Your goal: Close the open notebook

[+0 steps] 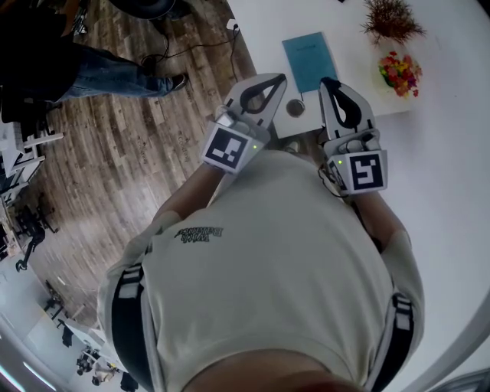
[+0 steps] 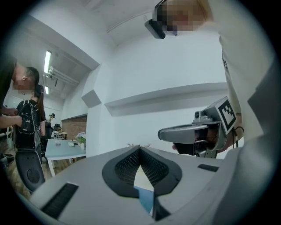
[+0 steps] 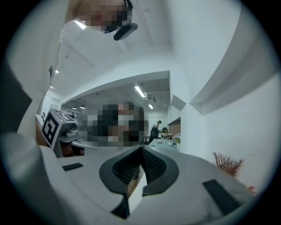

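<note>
Both tools are shut and empty: the left tool and right tool hang side by side, touching nothing. The teal notebook lies closed near the desk's front-left corner, bare surface to its right.

it looked like an open-plan office or lab workroom. strip lights ran along a white ceiling. a pale desk stood by a brick-coloured wall, with a dark office chair and a person with a backpack nearby. a white table bearing a dried plant and bright flowers stood on a wood-plank floor, where a cable trailed.
</note>
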`<state>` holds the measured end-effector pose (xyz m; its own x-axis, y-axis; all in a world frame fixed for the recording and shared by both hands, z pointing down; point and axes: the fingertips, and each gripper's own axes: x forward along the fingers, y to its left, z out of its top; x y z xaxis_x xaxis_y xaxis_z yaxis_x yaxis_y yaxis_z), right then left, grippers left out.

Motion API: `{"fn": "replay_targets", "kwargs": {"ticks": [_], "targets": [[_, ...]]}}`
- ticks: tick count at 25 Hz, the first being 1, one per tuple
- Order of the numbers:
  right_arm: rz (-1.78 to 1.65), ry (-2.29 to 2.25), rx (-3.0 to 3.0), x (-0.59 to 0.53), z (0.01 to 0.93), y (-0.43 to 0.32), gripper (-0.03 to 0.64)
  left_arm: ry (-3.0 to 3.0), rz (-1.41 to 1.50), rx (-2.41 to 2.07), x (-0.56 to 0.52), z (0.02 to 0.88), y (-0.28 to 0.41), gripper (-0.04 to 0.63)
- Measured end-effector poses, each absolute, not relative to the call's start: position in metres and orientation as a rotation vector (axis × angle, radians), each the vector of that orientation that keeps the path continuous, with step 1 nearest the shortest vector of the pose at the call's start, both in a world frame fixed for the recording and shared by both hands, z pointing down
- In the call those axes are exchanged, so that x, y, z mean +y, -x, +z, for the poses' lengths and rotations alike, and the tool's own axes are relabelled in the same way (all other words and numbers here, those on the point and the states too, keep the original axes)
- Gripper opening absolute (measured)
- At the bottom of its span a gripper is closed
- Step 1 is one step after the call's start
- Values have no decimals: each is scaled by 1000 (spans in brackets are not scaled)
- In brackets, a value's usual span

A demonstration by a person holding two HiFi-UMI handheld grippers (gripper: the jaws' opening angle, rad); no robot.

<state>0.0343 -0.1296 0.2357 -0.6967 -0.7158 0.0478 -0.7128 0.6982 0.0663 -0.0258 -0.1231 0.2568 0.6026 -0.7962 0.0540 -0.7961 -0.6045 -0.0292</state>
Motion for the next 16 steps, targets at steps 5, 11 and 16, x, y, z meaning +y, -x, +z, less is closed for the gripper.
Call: {"fn": "replay_targets", "kwargs": {"ticks": [5, 11, 16], "targets": [[-62, -1176, -2840, -129, 234, -33, 2, 2809, -92, 1391, -123, 253, 25, 13], [-71, -1164, -2844, -130, 235, -33, 2, 2799, -111, 1385, -125, 253, 23, 13], [-64, -1165, -2844, -133, 234, -34, 2, 2809, -119, 1381, -127, 255, 19, 14]]}}
